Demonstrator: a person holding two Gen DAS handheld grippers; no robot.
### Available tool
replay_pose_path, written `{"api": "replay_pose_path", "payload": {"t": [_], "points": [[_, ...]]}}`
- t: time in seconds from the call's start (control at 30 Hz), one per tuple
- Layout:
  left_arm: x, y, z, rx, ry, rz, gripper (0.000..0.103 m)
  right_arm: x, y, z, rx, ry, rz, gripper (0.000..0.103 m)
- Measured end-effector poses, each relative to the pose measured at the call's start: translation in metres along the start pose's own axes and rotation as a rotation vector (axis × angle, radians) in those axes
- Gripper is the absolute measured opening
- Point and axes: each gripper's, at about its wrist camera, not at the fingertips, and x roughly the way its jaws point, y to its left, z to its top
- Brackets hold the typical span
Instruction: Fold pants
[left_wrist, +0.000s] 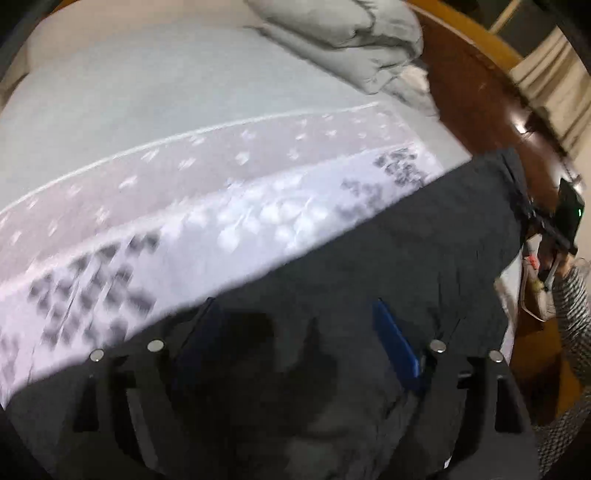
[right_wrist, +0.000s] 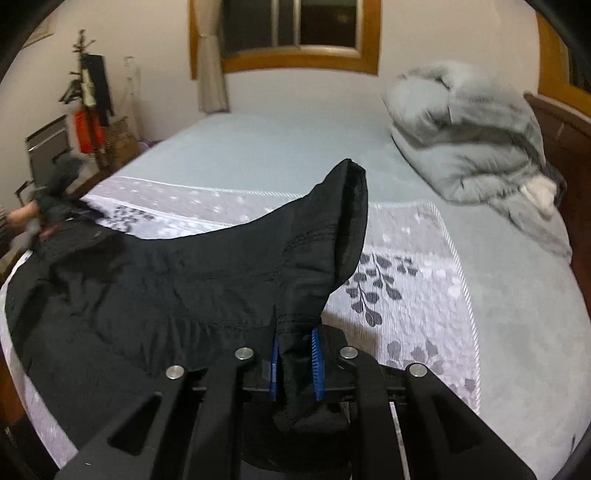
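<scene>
Bed fills both views; black pants lie across its patterned cloth. Right gripper pinches one end, lifted; their length runs leftward to the left gripper, spread wide, holding nothing.

The left gripper, jaws wide apart, hangs over dark pants on a leaf-patterned bedspread.

A grey duvet lies bundled on the bed, beside a leaf-patterned cloth; a curtained window behind.
</scene>
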Motion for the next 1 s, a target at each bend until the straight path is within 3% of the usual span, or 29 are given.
{"api": "replay_pose_path", "payload": {"t": [0.2,0.37,0.47,0.53,0.63,0.73,0.8,0.87,0.9,0.93,1.0], "points": [[0.069,0.001,0.025,0.072,0.209,-0.159,0.083,-0.029,0.001,-0.011,-0.014,-0.051,-0.009,0.013],[0.105,-0.003,0.029,0.112,0.309,-0.234,0.082,-0.037,0.000,-0.016,-0.022,-0.062,-0.020,0.013],[0.117,-0.006,0.031,0.172,0.327,-0.197,0.082,-0.038,-0.001,-0.017,-0.011,-0.062,-0.017,0.013],[0.120,-0.004,0.037,0.180,0.312,-0.131,0.080,-0.038,-0.002,-0.016,-0.007,-0.070,-0.013,0.013],[0.125,-0.006,0.045,0.147,0.320,-0.229,0.080,-0.036,-0.004,-0.016,-0.008,-0.069,-0.007,0.013],[0.144,-0.016,0.038,0.210,0.438,-0.236,0.080,-0.029,-0.012,-0.019,0.013,-0.058,0.001,0.013],[0.152,-0.020,0.032,0.240,0.462,-0.203,0.076,-0.024,-0.017,-0.022,0.035,-0.050,0.008,0.013],[0.152,-0.018,0.031,0.227,0.433,-0.172,0.054,-0.019,-0.023,-0.024,0.050,-0.041,0.002,0.013],[0.150,-0.016,0.031,0.223,0.420,-0.159,0.030,-0.016,-0.026,-0.026,0.061,-0.033,0.003,0.013],[0.146,-0.013,0.030,0.197,0.410,-0.164,0.019,-0.014,-0.028,-0.027,0.073,-0.027,0.003,0.013],[0.140,-0.018,0.024,0.221,0.388,-0.153,0.011,-0.011,-0.034,-0.030,0.098,-0.018,0.000,0.013]]}}
